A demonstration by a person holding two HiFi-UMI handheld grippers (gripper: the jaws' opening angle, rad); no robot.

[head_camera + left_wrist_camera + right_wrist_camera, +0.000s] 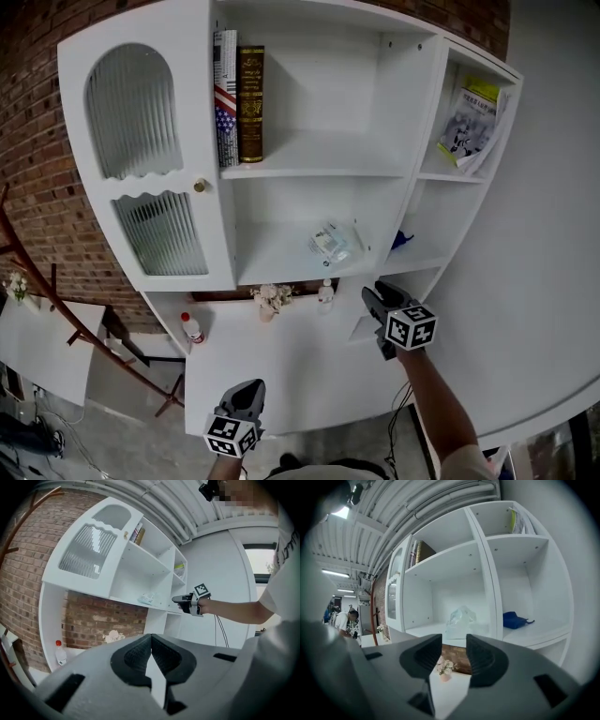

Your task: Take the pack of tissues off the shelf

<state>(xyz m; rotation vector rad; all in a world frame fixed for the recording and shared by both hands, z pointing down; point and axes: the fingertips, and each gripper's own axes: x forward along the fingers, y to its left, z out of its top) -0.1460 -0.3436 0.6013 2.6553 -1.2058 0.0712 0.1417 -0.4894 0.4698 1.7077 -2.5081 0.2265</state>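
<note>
The pack of tissues (330,244) is a clear-wrapped bundle lying on the middle shelf board (272,255) of a white shelf unit. It also shows in the right gripper view (459,620), straight ahead beyond the jaws. My right gripper (373,293) is held below and just right of the pack, apart from it. Its jaws (453,651) are open with nothing between them. My left gripper (251,392) hangs low near the desk's front edge, far from the shelf, and its jaws (151,641) are shut and hold nothing.
Two books (240,103) stand on the upper shelf and a magazine (469,117) leans in the right-hand compartment. A blue object (401,240) lies on the right shelf. On the desk below stand a small flower pot (271,300), a small white bottle (325,293) and a red-capped bottle (192,328). Ribbed glass doors (150,169) close the left side.
</note>
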